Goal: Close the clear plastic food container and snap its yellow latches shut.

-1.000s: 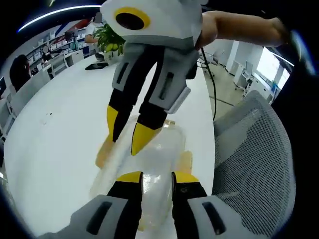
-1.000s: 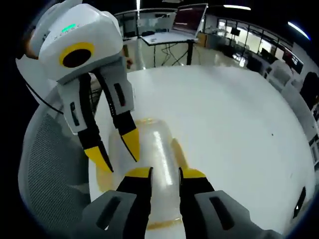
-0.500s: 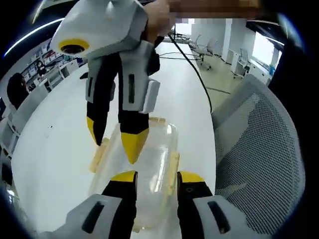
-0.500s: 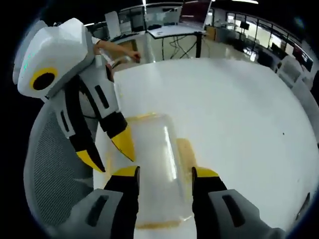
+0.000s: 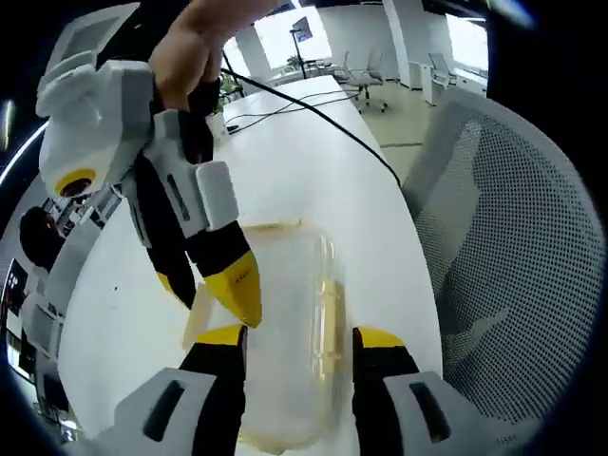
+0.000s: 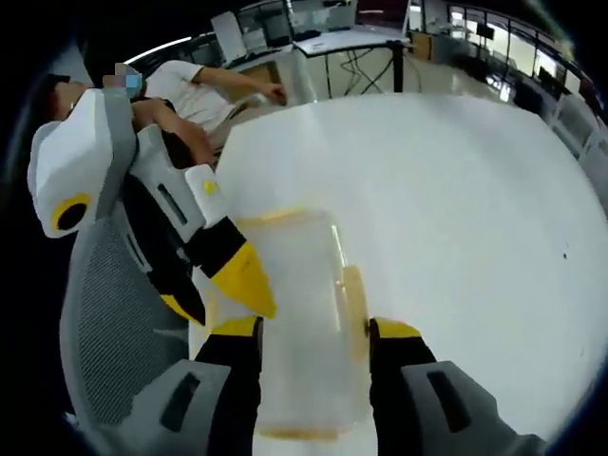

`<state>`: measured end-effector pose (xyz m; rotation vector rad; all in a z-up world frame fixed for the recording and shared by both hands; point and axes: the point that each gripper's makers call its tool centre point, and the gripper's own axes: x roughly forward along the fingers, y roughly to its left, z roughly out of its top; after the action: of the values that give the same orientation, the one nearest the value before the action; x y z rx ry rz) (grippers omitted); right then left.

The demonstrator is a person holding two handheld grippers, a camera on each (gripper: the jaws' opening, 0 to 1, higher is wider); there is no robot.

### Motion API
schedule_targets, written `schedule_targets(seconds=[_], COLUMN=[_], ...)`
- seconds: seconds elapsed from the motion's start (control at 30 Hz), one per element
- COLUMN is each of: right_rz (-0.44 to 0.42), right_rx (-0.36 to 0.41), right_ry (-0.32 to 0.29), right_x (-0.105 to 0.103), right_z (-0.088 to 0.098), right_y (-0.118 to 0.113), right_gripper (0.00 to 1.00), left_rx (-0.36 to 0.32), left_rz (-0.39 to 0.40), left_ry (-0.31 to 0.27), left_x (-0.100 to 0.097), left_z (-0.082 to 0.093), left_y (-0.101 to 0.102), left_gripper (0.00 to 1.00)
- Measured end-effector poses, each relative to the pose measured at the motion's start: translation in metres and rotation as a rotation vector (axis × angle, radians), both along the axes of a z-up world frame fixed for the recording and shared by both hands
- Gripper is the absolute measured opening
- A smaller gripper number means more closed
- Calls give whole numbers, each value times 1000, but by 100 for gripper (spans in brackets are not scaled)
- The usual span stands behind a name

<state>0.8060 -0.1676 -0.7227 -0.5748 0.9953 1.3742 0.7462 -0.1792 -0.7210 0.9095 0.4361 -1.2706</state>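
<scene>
Clear, rounded plastic container (image 5: 285,323), lidded.

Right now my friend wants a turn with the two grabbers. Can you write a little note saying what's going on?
Left gripper: open, jaws on either side of the clear plastic food container, not squeezing it.
Right gripper: open, straddling the same container from the opposite end; one yellow tip rests by its edge.
The container lies on the white round table, next to a grey mesh chair.
Done: the lid looks set on top.
Left: the yellow latches; whether any has snapped can't be told, so check each and press it down.
</scene>
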Motion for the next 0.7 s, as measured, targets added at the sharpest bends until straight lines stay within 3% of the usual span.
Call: schedule_targets(seconds=[0.23, 0.7], right_rz=[13, 38], right_rx=[-10, -30], right_ry=[33, 35], right_x=[-2, 2], right_z=[-1, 2], right_y=[2, -4], right_gripper=[44, 39], left_rx=[10, 35], left_rz=[3, -7], left_ry=[4, -3], left_x=[3, -2], left_z=[3, 6], left_y=[2, 7], left_gripper=[36, 26])
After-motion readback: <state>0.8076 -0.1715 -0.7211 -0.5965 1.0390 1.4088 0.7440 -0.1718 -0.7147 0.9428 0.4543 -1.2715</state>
